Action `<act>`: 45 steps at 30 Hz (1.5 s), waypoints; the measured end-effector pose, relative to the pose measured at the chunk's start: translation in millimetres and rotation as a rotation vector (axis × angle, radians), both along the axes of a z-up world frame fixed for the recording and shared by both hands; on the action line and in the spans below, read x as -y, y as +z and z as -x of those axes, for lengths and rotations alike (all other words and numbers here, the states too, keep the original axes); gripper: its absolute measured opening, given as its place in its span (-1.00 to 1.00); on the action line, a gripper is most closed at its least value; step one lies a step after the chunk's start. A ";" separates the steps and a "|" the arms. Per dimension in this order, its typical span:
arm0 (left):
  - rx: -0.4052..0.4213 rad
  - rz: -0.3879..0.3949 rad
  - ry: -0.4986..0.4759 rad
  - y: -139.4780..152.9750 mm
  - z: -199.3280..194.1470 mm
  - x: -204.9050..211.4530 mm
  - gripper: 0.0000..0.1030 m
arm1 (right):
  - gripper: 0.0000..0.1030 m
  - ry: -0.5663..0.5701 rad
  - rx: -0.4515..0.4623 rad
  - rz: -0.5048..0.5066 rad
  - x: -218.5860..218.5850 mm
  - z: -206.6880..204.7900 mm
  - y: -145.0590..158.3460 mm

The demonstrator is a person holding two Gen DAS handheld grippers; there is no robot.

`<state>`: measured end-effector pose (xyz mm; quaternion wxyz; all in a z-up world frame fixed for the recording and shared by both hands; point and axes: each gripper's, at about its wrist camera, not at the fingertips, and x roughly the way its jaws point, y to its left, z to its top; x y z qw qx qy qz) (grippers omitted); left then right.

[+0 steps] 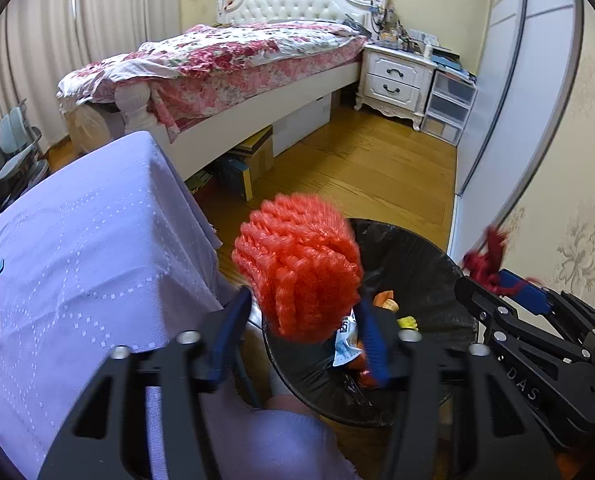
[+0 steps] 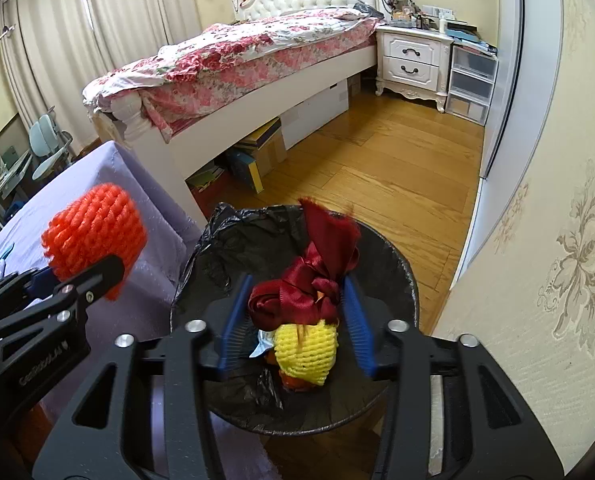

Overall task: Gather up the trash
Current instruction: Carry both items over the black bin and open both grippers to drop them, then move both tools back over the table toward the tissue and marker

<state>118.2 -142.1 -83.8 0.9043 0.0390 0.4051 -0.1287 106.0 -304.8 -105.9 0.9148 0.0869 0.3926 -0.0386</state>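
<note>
An orange foam fruit net (image 1: 297,268) sits between the blue pads of my left gripper (image 1: 303,300), over the near-left rim of the black-bagged trash bin (image 1: 425,264). The jaws stand apart and the pads do not seem to squeeze it. A dark red ribbon bundle (image 2: 301,292) hangs between the fingers of my right gripper (image 2: 297,280) above the bin (image 2: 393,264), with a gap at the right pad; its top is blurred. In the bin lie a yellow foam net (image 2: 305,352) and a white-blue wrapper (image 1: 345,340).
A table with a lilac cloth (image 1: 77,240) stands left of the bin. Beyond it are a bed with a floral quilt (image 1: 225,56), boxes under the bed (image 1: 253,156), a white nightstand (image 1: 397,76) and wood floor. A papered wall (image 2: 557,280) runs close on the right.
</note>
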 end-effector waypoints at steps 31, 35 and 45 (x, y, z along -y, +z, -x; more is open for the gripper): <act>0.106 -0.018 0.211 31.0 36.6 -112.5 0.49 | 0.49 0.051 0.028 -0.005 -60.2 13.3 19.2; 0.119 -0.040 0.259 31.4 47.3 -142.2 0.49 | 0.49 0.106 0.031 -0.007 -88.9 12.2 23.9; 0.092 -0.077 0.434 24.0 68.8 -235.6 0.49 | 0.49 0.307 0.032 -0.005 -180.9 9.6 35.4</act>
